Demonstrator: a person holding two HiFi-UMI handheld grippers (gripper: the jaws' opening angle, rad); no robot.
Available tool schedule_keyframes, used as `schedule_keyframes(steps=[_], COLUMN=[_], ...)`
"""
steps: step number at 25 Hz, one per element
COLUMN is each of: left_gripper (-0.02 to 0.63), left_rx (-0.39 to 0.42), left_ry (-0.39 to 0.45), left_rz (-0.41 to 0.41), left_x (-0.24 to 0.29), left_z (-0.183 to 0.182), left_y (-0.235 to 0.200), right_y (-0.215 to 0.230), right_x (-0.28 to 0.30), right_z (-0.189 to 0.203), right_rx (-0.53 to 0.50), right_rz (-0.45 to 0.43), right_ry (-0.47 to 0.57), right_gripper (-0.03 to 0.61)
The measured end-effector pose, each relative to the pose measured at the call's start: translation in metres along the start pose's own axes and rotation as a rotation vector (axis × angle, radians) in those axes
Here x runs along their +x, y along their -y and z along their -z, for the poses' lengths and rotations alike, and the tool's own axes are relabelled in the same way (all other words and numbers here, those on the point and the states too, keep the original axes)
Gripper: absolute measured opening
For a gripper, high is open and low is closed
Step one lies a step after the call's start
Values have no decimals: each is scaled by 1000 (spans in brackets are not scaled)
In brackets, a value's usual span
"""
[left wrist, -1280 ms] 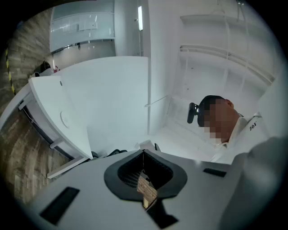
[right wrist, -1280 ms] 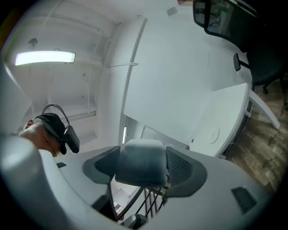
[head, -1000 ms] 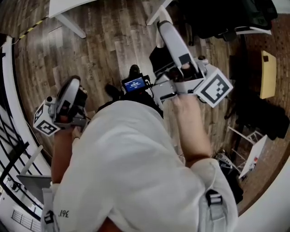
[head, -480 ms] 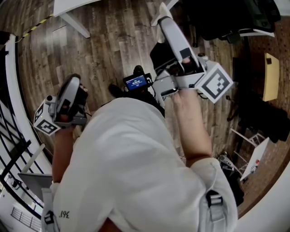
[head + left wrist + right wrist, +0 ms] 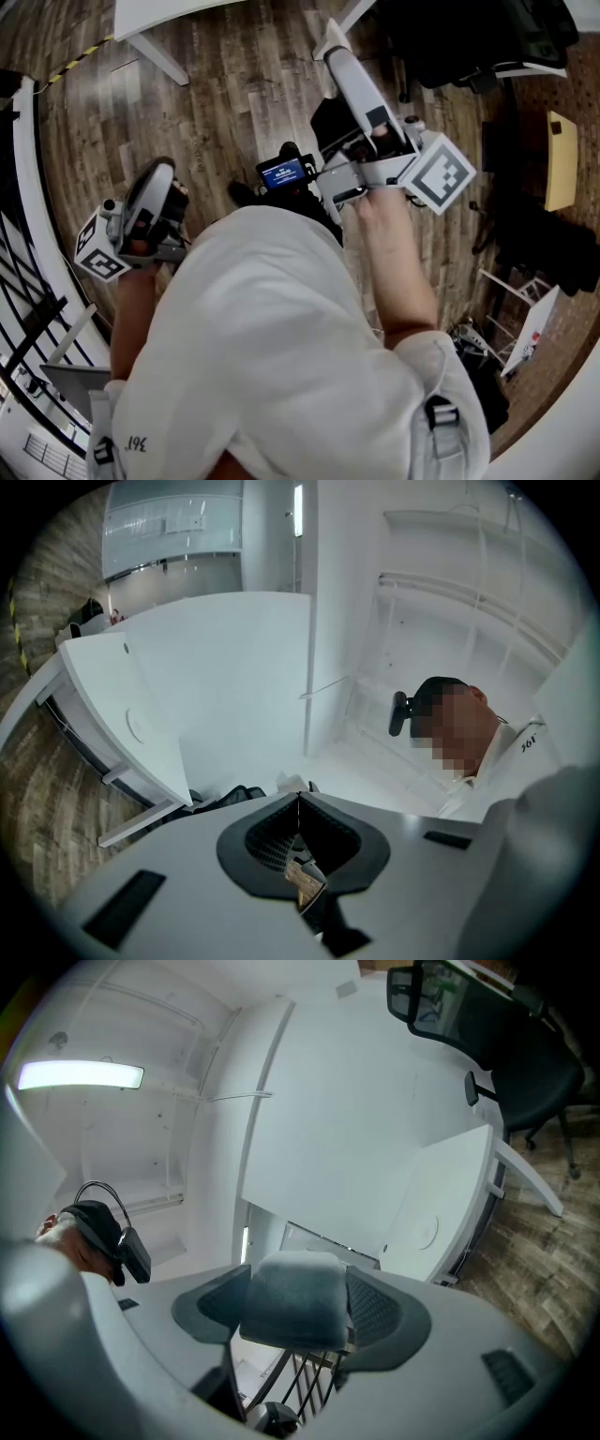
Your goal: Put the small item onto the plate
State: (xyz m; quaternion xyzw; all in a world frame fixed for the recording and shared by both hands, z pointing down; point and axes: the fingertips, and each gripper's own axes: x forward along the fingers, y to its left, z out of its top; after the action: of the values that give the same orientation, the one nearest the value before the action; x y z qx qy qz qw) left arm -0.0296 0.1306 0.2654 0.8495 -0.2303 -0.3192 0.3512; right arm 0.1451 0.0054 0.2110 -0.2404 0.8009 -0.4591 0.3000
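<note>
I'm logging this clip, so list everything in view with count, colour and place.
grey block: one, grey, clamped between the right gripper's jaws
desk: one, white, ahead of both grippers
office chair: one, black, beside the desk
floor: one, brown wood, below
small screen: one, blue-lit, beside the right gripper
board: one, tan, head view's right edge
left gripper: one, white, jaws together
right gripper: one, white, holding the grey block

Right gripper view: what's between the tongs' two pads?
A grey block fills the gap in the right tongs, touching both pads. It shows in the right gripper view.
</note>
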Motion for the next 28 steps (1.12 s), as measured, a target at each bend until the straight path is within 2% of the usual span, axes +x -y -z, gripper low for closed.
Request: schedule_keyframes(steps=[3,6,9,11,12,13,16,20,22,24,27,28], left_gripper=[6,6,6,6,6,6,6,6,6,6,6,6], left_rx=[-7,-24,-22,-14,-8,0,28,60,63,61,71,76], left_ry=[9,30,67,97,112,129,191,271,308,329,335,339], left_rz=[-16,-50,-91,-132,-159,-191,-302,-438,-482,-506,-511,-510], left_x=[-8,-20,-27,-30,-33,-35,-34,-14,4,22,42,46], left_z=[1,-3,-14,-27,-34,-42,-69,-111,-132,-152,-177,-186], left_y=[-4,-13,-25,-38,-46,-54,-80,-122,-144,-164,-191,-198], right_y=[10,49,128,203,239,271,353,445,483,517,557,560], right_x=[2,9,20,27,40,63,162,307,365,403,424,431], right_z=[5,17,30,32,29,25,-5,-61,-74,-72,-54,-51], right_rx=[-43,-125,-127,-158,-186,-218,-382,-736,-876,-959,-1063,-1110], right_rz=[35,126,263,441,502,519,537,601,630,649,679,670], right_ry=[-18,-75,-169,-257,-301,-340,-449,-583,-650,-718,-828,-830], right_gripper=[321,321,321,319,319,319,319,319,319,319,321,321])
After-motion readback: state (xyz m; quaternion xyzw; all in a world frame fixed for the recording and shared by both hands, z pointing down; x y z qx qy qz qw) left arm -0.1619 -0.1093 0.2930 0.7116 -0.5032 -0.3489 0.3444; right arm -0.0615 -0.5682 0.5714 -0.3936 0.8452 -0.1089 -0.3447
